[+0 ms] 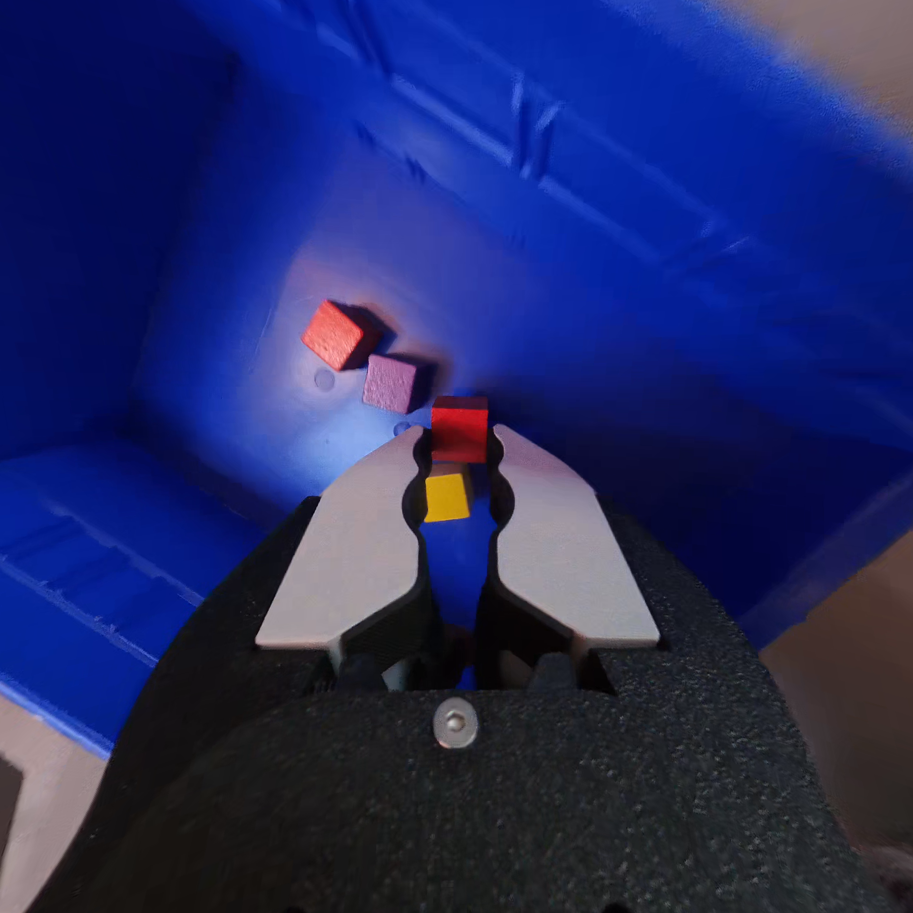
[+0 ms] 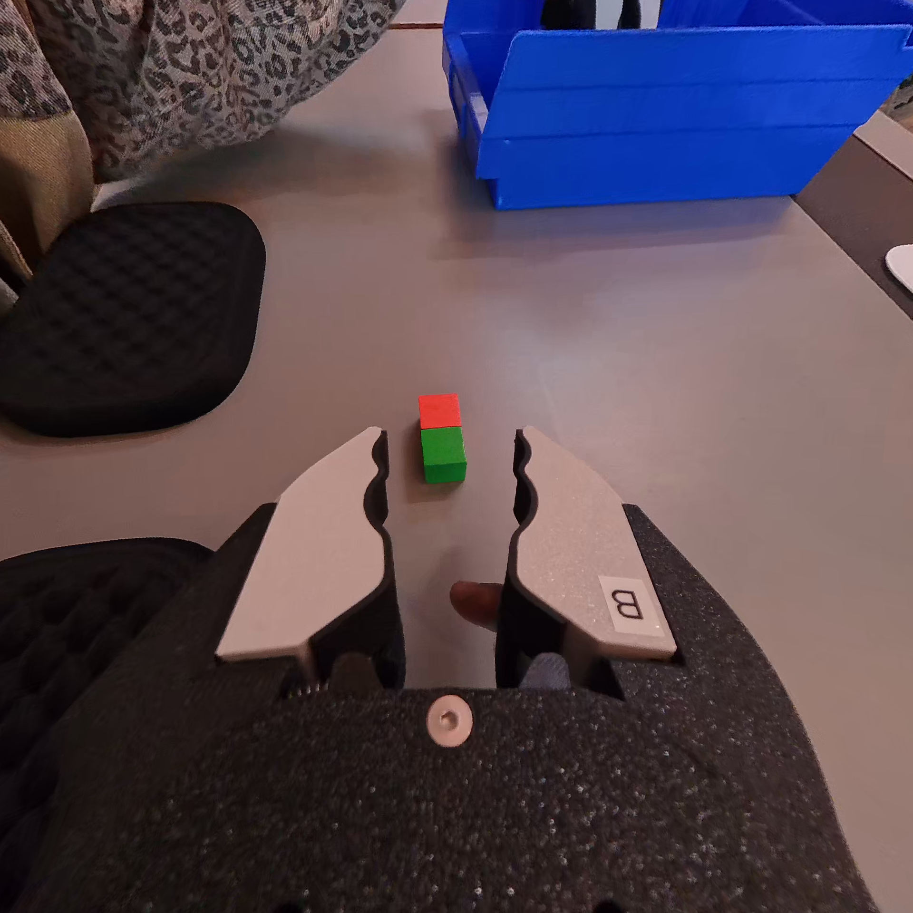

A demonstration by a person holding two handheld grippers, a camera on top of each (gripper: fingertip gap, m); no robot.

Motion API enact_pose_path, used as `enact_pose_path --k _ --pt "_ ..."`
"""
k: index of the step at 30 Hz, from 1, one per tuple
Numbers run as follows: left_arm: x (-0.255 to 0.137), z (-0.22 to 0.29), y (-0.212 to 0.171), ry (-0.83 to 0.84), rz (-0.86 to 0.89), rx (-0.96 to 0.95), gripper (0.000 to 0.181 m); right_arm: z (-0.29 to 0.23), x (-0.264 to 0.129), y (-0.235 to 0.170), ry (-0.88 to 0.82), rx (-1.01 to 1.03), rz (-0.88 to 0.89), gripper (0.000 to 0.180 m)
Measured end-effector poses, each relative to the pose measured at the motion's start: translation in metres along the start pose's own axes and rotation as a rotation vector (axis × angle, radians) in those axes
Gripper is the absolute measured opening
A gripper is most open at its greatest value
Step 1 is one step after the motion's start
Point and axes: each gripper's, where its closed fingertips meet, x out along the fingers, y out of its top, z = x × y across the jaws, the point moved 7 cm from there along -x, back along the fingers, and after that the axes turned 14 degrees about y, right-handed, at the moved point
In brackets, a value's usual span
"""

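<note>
Left wrist view, red cube (image 1: 458, 429) gripped, blue bin (image 1: 642, 247)

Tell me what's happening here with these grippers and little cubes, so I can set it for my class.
A person holds two grippers. The left gripper reaches into a blue bin and is shut on a red cube, above a yellow cube; a purple cube and another red one lie on the bin floor. The right gripper hovers open over the grey table, around a touching green cube and red cube.
</note>
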Motion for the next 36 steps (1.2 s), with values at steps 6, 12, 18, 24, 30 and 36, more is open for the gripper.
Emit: enact_pose_path --k 6,12,18,24,30,36 --pt "-0.094 0.030 0.026 -0.078 0.650 -0.214 0.020 -0.002 -0.001 0.011 0.009 -0.015 0.081 0.046" --pt "-0.174 0.126 0.064 -0.331 1.153 -0.326 0.020 -0.009 -0.007 0.044 0.049 -0.029 0.300 0.047" --pt "-0.185 0.202 0.094 -0.560 1.274 -0.421 0.020 -0.029 -0.016 0.099 0.112 -0.027 0.599 0.044" --pt "-0.181 0.216 0.104 -0.636 1.294 -0.461 0.020 -0.038 -0.015 0.111 0.223 0.036 0.670 0.039" --pt "-0.183 0.218 0.101 -0.622 1.291 -0.429 0.020 -0.037 -0.015 0.114 0.239 0.050 0.701 0.023" --pt "-0.168 0.224 0.100 -0.563 1.159 -0.379 0.029 -0.034 -0.017 0.109 0.197 0.007 0.588 0.020"
